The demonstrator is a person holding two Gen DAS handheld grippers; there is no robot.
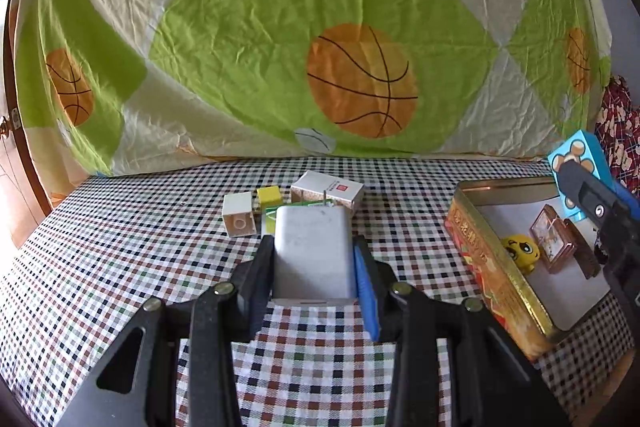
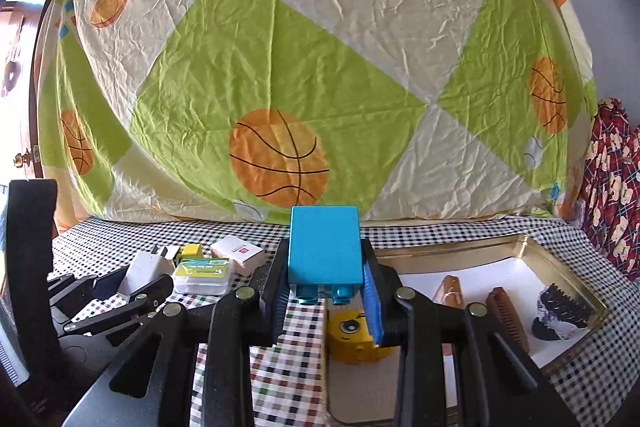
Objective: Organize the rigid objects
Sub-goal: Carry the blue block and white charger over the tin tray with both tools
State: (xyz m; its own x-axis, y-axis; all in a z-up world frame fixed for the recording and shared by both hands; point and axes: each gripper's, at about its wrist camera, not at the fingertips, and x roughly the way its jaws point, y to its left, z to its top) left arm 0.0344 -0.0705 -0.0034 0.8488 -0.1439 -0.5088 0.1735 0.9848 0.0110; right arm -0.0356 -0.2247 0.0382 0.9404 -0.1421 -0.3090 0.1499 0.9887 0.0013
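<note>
My left gripper (image 1: 313, 247) is shut on a white charger block (image 1: 312, 255), held just above the checked tablecloth. My right gripper (image 2: 325, 255) is shut on a blue toy brick (image 2: 325, 247), studs toward the camera, near the left rim of the gold tin (image 2: 560, 255). In the left wrist view the right gripper (image 1: 576, 179) holds the blue brick (image 1: 580, 151) over the tin (image 1: 492, 267). In the right wrist view the left gripper (image 2: 132, 281) and charger (image 2: 146, 267) are at the left.
In the tin lie a yellow face block (image 2: 352, 335), a brown comb (image 2: 506, 315) and a black clip (image 2: 564, 307). On the cloth sit a white brick (image 1: 239, 215), a yellow cube (image 1: 268, 197), a white box (image 1: 328, 189) and a green-labelled box (image 2: 202, 275). A basketball-print sheet hangs behind.
</note>
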